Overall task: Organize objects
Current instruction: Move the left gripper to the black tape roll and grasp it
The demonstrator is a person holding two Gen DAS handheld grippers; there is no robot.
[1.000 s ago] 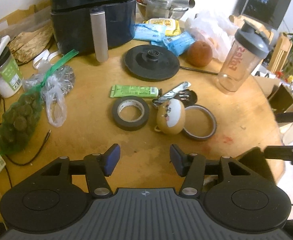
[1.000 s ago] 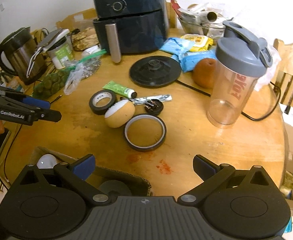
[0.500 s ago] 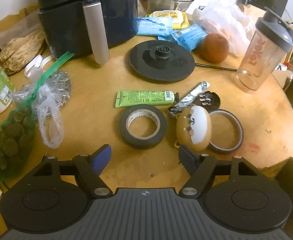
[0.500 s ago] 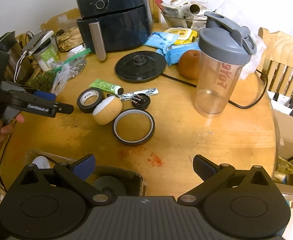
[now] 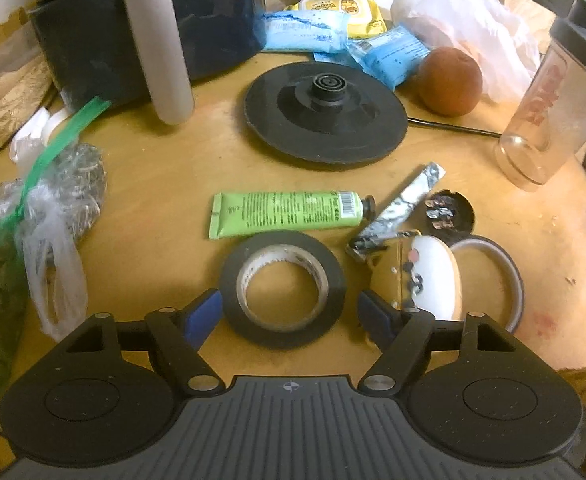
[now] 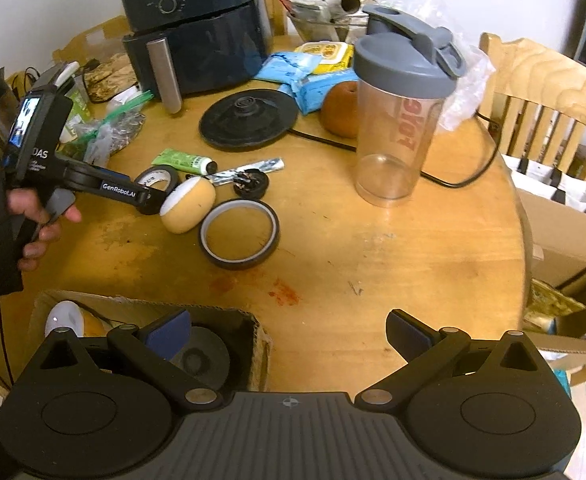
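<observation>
A black tape roll (image 5: 283,288) lies flat on the round wooden table (image 5: 165,184). My left gripper (image 5: 289,312) is open, its blue pads on either side of the roll's near half, not closed on it. It also shows in the right wrist view (image 6: 149,196). Beside the roll are a tan and white egg-shaped toy (image 5: 425,276), a thin brown tape ring (image 5: 501,264), a green tube (image 5: 285,214) and a foil stick (image 5: 401,204). My right gripper (image 6: 289,336) is open and empty above the table's near edge, beside a cardboard box (image 6: 141,308).
A black air fryer (image 5: 133,24), a black kettle base (image 5: 325,110), a brown fruit (image 5: 449,80), a clear shaker bottle (image 6: 397,120), blue and yellow packets (image 5: 325,32) and plastic bags (image 5: 53,208) stand around. A wooden chair (image 6: 541,92) is at the right.
My left gripper has moved forward and down to the black tape roll, so its open fingers now straddle it. My right gripper has stayed open near the box.
</observation>
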